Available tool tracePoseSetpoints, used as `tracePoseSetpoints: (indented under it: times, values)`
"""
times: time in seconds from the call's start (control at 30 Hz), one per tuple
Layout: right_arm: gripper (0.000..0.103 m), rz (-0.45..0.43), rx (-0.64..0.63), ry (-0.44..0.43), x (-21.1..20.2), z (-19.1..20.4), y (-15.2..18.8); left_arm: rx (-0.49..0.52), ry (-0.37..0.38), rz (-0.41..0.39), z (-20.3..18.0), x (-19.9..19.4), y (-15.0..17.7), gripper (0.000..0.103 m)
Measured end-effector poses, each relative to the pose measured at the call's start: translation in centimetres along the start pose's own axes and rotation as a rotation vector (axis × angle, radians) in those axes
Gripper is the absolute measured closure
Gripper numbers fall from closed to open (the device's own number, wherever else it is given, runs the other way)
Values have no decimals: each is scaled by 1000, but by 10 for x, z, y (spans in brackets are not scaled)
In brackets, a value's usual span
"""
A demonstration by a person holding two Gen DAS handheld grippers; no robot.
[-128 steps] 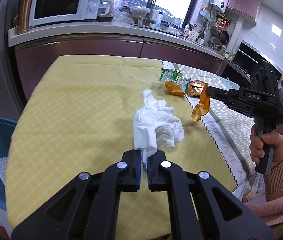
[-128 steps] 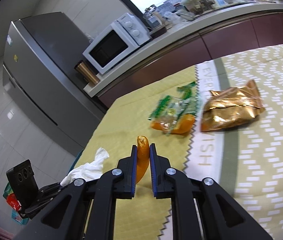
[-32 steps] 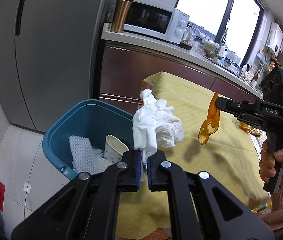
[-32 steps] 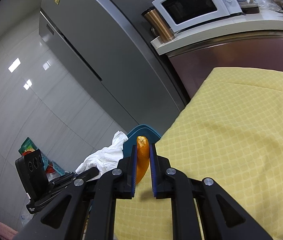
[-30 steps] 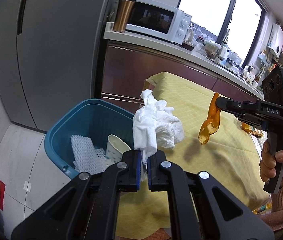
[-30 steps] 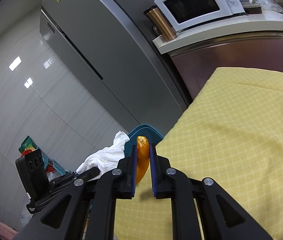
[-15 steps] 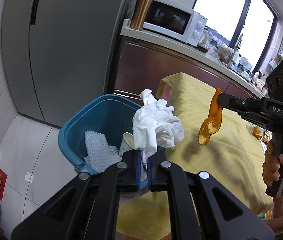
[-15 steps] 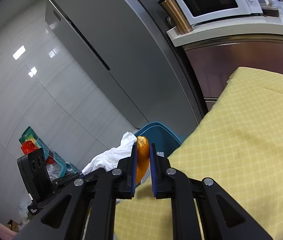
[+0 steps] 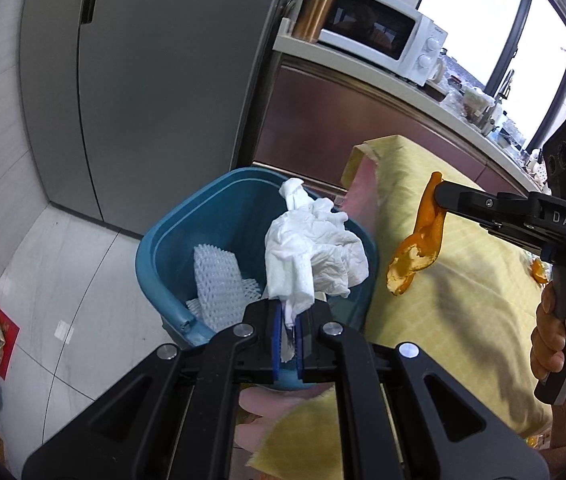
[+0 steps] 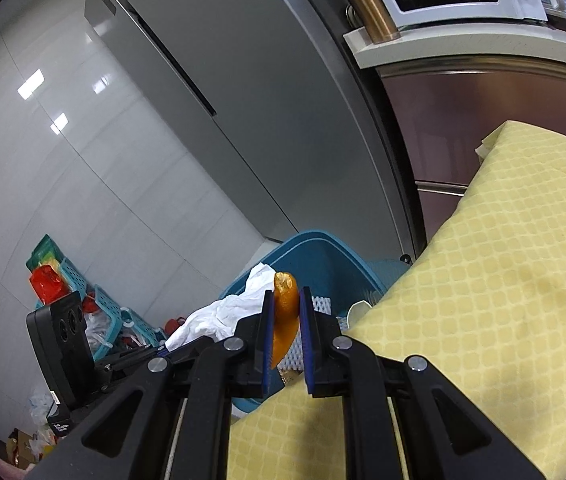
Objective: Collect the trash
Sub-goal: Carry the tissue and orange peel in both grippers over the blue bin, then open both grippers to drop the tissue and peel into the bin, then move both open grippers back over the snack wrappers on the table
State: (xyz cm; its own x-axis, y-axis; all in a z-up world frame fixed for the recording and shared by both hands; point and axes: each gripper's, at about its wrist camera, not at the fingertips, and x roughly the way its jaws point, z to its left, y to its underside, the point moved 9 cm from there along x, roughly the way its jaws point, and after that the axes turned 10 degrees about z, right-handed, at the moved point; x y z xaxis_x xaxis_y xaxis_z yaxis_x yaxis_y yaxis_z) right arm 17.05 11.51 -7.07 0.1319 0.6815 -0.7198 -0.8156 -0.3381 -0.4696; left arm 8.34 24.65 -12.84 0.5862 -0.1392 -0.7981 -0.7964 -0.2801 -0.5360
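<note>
My left gripper [image 9: 287, 322] is shut on a crumpled white tissue [image 9: 313, 246] and holds it over the blue trash bin [image 9: 171, 232] on the floor beside the table. The bin holds white foam netting [image 9: 219, 280]. My right gripper [image 10: 286, 322] is shut on an orange peel [image 10: 285, 312], which hangs over the table's edge near the bin [image 10: 323, 252]. The peel [image 9: 417, 246] and the right gripper [image 9: 439, 196] also show at the right of the left wrist view. The tissue [image 10: 227, 312] shows left of the peel in the right wrist view.
The table has a yellow checked cloth [image 9: 463, 280]. A grey fridge [image 9: 143, 80] stands behind the bin. A counter with a microwave [image 9: 379, 40] and a copper tumbler [image 9: 317, 6] runs behind. Teal baskets and bags [image 10: 83, 300] lie on the floor.
Both grippers have swung left from the table toward the bin with their loads. The tissue now hangs over the bin's opening and the peel is closer to the table's edge.
</note>
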Motion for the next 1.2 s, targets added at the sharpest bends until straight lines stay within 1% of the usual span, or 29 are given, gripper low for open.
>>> tracePoseSetpoints:
  times: [0.2,0.57,0.63,0.67,0.7,0.73,0.83,0.97,1.07,1.13,1.2]
  values:
    - [92,54,-9,35,23,-1,1,-15,-17,23,8,13,0,98]
    - [90,131,-17,66,56,-1,4,-38,-34,62,17,39,-3,97]
    - [89,142,-17,70,62,-2,4,-42,-36,68,17,44,-4,97]
    - [88,151,-14,72,65,-3,5,-44,-36,71,17,47,-5,96]
    - [83,162,-11,69,67,-2,5,-49,-34,75,18,51,-5,95]
    - [82,167,-10,67,69,-2,6,-54,-32,82,19,54,-3,95]
    - [81,163,-13,66,67,-2,7,-69,-24,103,22,66,0,84]
    - [76,154,-3,60,61,-4,11,-72,-27,117,22,76,4,83]
    - [75,136,-1,56,48,-7,13,-66,-21,96,16,70,4,81]
    - [71,112,-11,57,34,-7,15,-49,-17,71,9,62,1,79]
    - [67,86,-24,67,18,-9,18,-29,-8,46,2,53,-2,74]
